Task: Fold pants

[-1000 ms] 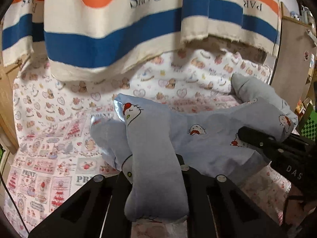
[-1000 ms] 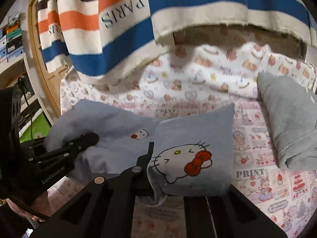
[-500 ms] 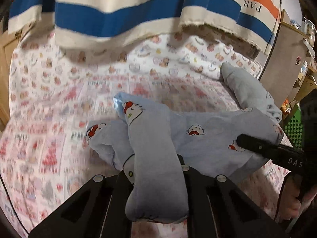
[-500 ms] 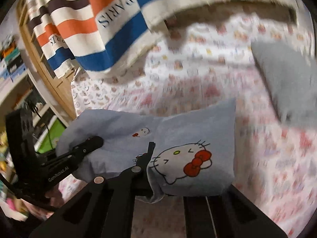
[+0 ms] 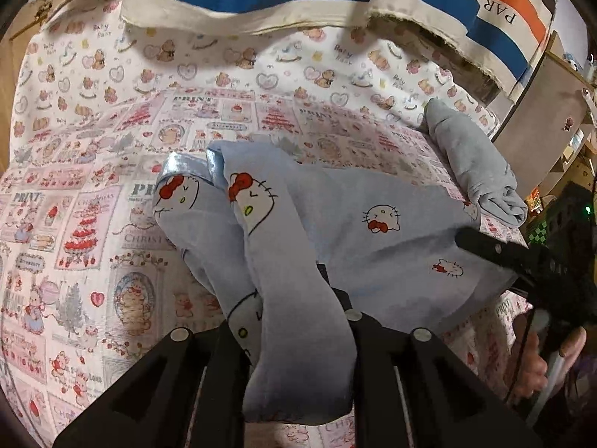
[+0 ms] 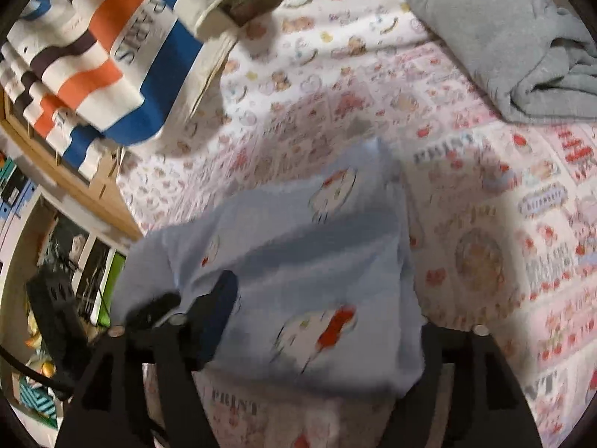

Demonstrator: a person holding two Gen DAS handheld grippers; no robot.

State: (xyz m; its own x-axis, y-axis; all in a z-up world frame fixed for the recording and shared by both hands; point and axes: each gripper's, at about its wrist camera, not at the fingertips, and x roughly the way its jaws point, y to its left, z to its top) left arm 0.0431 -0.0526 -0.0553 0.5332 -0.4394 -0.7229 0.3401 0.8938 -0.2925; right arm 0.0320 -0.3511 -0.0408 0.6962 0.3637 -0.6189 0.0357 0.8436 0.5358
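On the printed bedsheet (image 5: 112, 156) lie the blue pants (image 5: 373, 246), legs doubled over. Left tongs (image 5: 298, 343) grip a leg, jaws easing; right tongs (image 6: 317, 339) are opening, releasing. Tidying likely remains.

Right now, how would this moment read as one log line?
step: fold pants | left tool: opening, cloth between | right tool: opening, letting go | surface: printed sheet
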